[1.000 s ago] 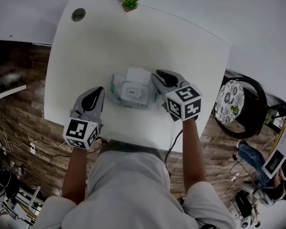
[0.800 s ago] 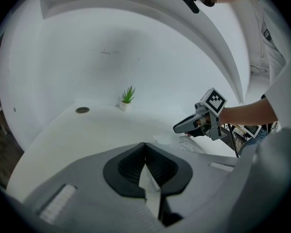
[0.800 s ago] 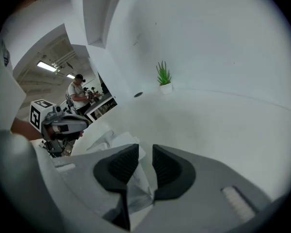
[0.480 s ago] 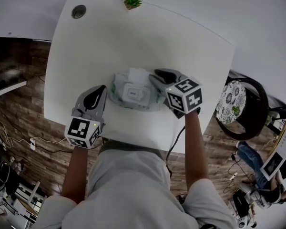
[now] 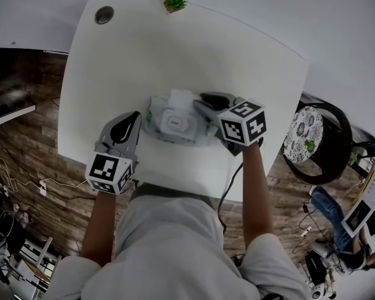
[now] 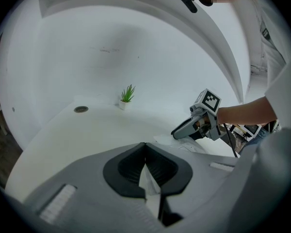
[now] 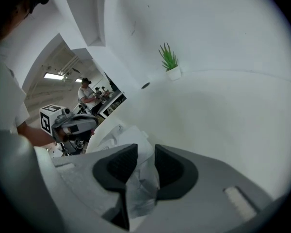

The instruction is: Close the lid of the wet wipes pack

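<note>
Head view: wet wipes pack point(image 5: 175, 122) sits mid-table point(image 5: 112, 61). Your right gripper point(image 5: 203, 102) hides its R edge, tips further over it vs a sec ago.
Left gripper view: left gripper point(image 6: 145, 145) jaws pressed together, empty.
Right gripper view: jaws spread, just been opening, pack's crinkled edge between them, blurry.

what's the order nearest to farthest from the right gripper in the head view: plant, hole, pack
1. pack: mid-table, right at the tips of the right gripper.
2. plant: at the table's far edge, a little to the left.
3. hole: at the far left corner.
</note>
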Available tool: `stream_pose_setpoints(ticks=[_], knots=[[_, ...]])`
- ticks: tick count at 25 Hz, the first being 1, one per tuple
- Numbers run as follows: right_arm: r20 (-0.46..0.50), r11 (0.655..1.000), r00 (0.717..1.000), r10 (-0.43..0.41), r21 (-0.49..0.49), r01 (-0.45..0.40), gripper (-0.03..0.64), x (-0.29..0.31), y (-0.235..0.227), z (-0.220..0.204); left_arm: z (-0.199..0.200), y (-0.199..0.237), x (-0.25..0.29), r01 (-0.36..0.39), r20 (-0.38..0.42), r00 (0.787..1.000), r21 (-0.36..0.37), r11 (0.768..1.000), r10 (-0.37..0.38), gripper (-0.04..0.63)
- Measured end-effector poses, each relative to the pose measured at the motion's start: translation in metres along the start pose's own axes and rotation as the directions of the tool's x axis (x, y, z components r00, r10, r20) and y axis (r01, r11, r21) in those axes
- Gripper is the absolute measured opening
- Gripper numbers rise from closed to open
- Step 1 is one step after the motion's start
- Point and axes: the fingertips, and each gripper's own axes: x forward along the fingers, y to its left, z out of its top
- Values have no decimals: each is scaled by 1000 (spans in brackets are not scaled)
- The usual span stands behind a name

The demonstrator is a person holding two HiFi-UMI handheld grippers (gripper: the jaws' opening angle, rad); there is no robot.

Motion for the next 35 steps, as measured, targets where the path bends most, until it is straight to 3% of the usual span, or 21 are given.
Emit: stream_pose_setpoints(ticks=[10, 20, 35], knots=[[42, 996, 999, -26, -83, 29, 114, -15, 13, 13, 7, -4, -6, 2, 17, 1000, 10, 1000, -2, -2], [33, 977, 999, -10, -212, 17, 114, -28, 53, 18, 8, -7, -23, 1, 39, 999, 14, 1000, -2, -2], [9, 965, 1000, 22, -262, -19, 114, -27, 104, -9, -5, -19, -57, 9, 55, 998, 29, 1000, -11, -2]])
